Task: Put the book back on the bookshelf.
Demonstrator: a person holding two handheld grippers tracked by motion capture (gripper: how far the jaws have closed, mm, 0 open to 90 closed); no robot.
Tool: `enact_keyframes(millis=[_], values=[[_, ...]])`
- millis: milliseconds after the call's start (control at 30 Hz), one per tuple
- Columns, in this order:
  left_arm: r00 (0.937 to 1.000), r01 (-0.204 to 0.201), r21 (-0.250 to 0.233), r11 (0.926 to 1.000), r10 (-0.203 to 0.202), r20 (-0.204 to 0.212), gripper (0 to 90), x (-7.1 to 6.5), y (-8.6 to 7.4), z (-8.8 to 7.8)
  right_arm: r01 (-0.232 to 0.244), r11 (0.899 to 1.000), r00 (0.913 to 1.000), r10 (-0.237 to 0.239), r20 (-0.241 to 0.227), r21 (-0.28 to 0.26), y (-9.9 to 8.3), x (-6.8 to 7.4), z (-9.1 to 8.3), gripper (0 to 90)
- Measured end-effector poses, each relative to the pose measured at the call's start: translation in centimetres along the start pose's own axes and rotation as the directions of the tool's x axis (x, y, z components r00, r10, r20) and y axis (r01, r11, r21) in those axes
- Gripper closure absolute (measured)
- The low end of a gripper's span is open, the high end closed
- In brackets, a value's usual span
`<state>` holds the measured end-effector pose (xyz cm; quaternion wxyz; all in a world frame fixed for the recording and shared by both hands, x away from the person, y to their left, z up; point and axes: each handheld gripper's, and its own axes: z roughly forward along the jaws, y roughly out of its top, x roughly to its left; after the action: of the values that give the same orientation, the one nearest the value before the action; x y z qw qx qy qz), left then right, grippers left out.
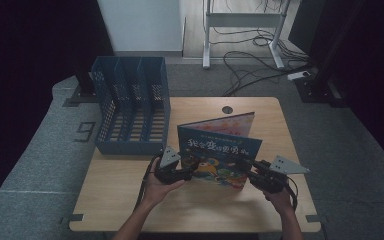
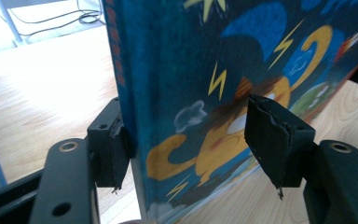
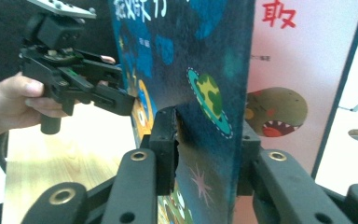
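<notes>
From the high view, a picture book stands upright on the wooden table, opened a little so that the blue front cover faces the person and a pink page shows behind it. The left gripper is at the left lower edge of the book and the right gripper is at the right lower edge. Each one is carried by a hand of the person, coming from the bottom. To the left of the book, near it but apart, a blue file rack with several compartments stands at the back of the table.

In the left gripper view, the spine side of the book rises between the two black jaws. The left pad lies against the spine edge. The right pad stands in front of the cover, and I cannot tell if it touches it. So the jaws are half open around the book and do not seem to press it.

In the right gripper view, the blue cover sits between the jaws. Both pads are very close to it, one on each face, but a thin gap shows at the left pad. The pink page is behind. Farther off, the left gripper reaches the other edge of the book, held by a hand.
</notes>
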<state>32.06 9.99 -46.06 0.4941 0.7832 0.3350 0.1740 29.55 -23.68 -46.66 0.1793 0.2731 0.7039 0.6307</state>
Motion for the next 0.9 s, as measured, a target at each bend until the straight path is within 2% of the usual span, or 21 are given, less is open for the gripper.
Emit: enact_keyframes(millis=[367, 500, 733, 900], values=[[1.0, -0.004, -0.007, 1.0, 0.004, -0.001, 38.6, 0.19, -0.06, -0.1, 0.0, 1.0, 0.9991, -0.001, 0.042, 0.022, -0.38, -0.09, 0.55, 62.1], [1.0, -0.005, -0.026, 0.9996, 0.005, -0.004, 40.9, 0.1, -0.31, -0.28, -0.005, 1.0, 0.9983, 0.004, 0.058, 0.024, -0.46, -0.2, 0.61, 59.1], [0.9999, -0.007, -0.042, 0.9991, 0.007, 0.007, 43.6, -0.16, -0.4, -0.59, -0.033, 0.999, 0.9934, 0.029, 0.111, 0.03, -0.54, -0.5, 0.7, 53.7], [0.9998, -0.004, -0.047, 0.9989, 0.005, 0.018, 45.3, -0.18, -0.05, -0.71, -0.053, 0.997, 0.9872, 0.044, 0.153, 0.053, -0.79, -0.93, 0.82, 52.0]])
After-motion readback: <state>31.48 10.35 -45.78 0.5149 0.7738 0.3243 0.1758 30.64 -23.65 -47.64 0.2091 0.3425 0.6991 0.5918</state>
